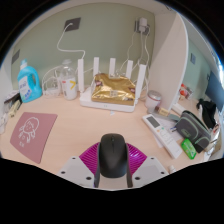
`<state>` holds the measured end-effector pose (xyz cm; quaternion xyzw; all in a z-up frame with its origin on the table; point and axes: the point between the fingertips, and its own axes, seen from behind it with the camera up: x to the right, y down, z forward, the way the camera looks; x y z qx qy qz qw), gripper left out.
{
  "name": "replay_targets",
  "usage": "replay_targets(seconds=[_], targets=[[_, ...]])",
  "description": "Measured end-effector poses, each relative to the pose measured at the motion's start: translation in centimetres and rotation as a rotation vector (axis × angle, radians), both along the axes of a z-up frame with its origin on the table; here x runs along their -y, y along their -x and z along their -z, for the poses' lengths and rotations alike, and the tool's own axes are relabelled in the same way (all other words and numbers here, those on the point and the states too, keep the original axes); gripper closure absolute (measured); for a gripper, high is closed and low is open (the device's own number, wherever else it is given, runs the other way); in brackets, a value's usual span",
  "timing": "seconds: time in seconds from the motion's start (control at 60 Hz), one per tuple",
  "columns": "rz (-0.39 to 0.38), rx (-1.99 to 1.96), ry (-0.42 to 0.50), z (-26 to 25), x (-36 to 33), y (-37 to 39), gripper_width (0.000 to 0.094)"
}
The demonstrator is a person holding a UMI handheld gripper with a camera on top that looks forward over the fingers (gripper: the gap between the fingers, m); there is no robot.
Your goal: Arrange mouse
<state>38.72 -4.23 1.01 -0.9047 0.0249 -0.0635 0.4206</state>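
A black computer mouse (112, 152) sits between my fingers, its nose pointing away from me over the light wooden desk (90, 120). My gripper (112, 163) is shut on the mouse. The magenta pads (89, 156) press against both of its sides. The mouse's rear end hides the fingertips. I cannot tell whether it rests on the desk or is held just above it.
A maroon mouse mat (31, 132) lies on the desk to the left. A white router (110, 90) stands beyond the mouse. A blue bottle (27, 79) is at the far left. A calculator (159, 125) and small items crowd the right side.
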Motion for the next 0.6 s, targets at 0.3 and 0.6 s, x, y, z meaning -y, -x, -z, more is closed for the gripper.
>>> replay_targets(seconds=[0.3, 0.6], targets=[[0.066, -0.014, -0.339, -21.1, -2.7, 8.2, 0.0568], [-0.162, -0.095, -0.191, -13.1, -5.5, 29.0, 0.0573]])
